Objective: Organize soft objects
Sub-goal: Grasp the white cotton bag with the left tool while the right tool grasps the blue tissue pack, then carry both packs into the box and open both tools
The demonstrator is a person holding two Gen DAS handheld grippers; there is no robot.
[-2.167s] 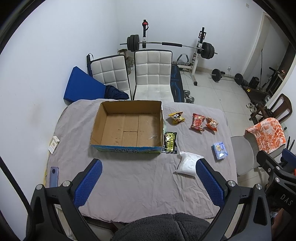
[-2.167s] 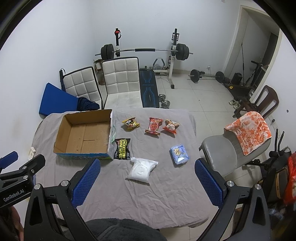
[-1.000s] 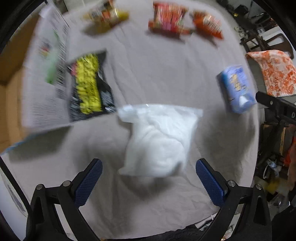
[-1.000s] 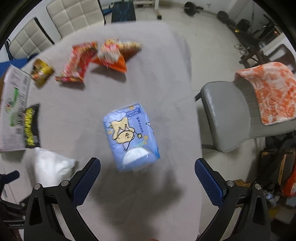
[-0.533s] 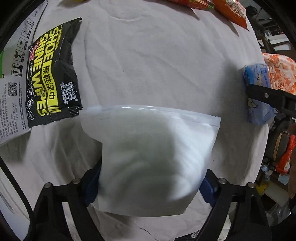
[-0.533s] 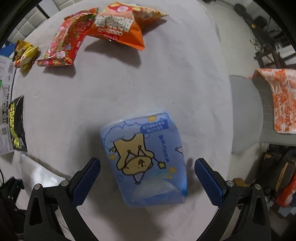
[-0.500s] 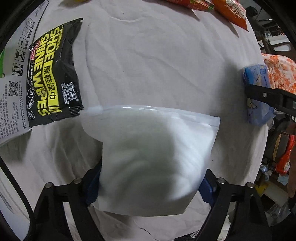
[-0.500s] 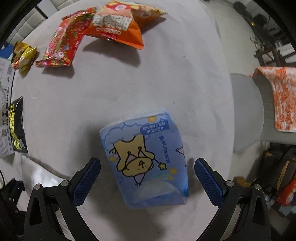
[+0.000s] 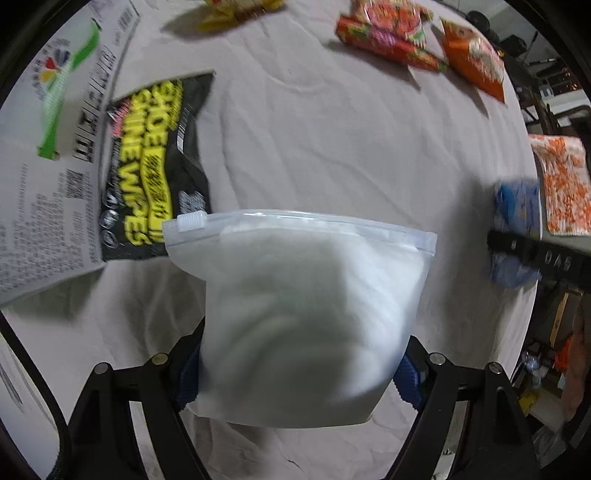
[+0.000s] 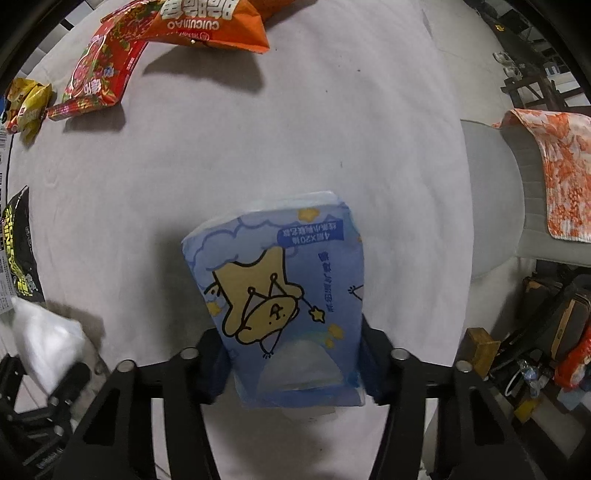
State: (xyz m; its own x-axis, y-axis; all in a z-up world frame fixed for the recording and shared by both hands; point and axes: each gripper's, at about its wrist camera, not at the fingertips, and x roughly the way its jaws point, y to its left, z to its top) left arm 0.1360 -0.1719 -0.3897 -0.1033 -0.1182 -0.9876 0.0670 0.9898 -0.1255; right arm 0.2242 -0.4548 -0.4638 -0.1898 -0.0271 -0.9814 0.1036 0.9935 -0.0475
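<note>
A white zip bag point(image 9: 303, 295) of soft filling fills the left wrist view, above the grey tablecloth point(image 9: 332, 147). My left gripper point(image 9: 297, 376) points down with its blue pads point(image 9: 188, 376) pressing on both sides of the bag, jaws still closing. In the right wrist view a blue tissue pack point(image 10: 277, 280) with a yellow cartoon figure sits between the fingers of my right gripper point(image 10: 293, 365). Its jaws are closing and squeeze the pack's sides. The white bag point(image 10: 44, 339) also shows at that view's left edge.
A black shoe-wipes pack point(image 9: 155, 173) lies beside the printed cardboard box flap point(image 9: 48, 147). Red point(image 9: 388, 40), orange point(image 9: 472, 62) and yellow point(image 9: 236, 11) snack bags lie at the far side. A grey chair point(image 10: 491, 206) with an orange cloth stands off the table's right edge.
Both grippers came down over their packs. The right jaws went from wide apart to closed on the tissue pack. The left jaws tightened on the white bag, and that view has shifted.
</note>
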